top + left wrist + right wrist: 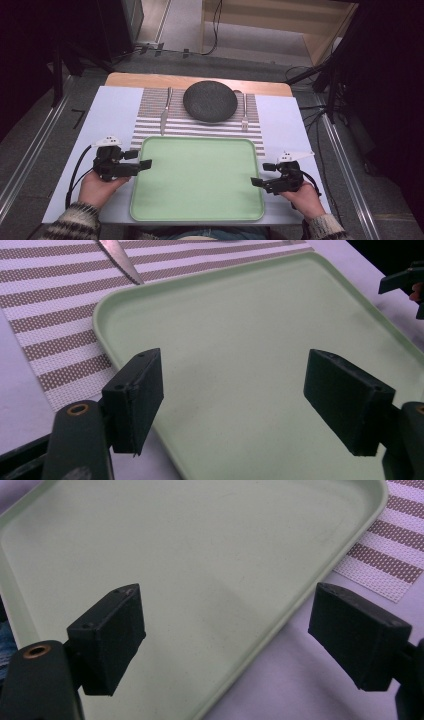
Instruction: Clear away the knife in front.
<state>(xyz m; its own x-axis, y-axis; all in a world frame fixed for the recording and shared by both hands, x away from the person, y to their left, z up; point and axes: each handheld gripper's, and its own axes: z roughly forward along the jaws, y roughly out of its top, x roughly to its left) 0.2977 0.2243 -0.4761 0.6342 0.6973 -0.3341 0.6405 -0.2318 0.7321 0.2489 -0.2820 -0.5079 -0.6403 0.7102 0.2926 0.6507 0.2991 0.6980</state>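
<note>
A pale green tray (197, 180) lies on the near part of the desk (112, 107), its long sides running left to right, and nothing sits in it. The left gripper (145, 164) is held at the tray's left edge, near the far left corner, its jaws pointing inward over the rim. In the left gripper view the two black jaws stand wide apart, one beside the rim on the outside and one over the tray floor, with nothing pressed between them. The right gripper (256, 182) is held at the tray's right edge, a little nearer the person than the left one, also pointing inward. In the right gripper view its jaws are likewise spread wide, one over the tray floor and the other outside it above the white desk cover, with the rim running between them; the pads touch nothing.

Beyond the tray a striped placemat (200, 127) lies flat, its near edge just beside the tray's far rim. A dark round plate (210, 101) rests on the mat's far middle. A knife (164, 114) lies on the mat to the left of the plate and a fork (245, 116) to its right, both pointing away from the person.
</note>
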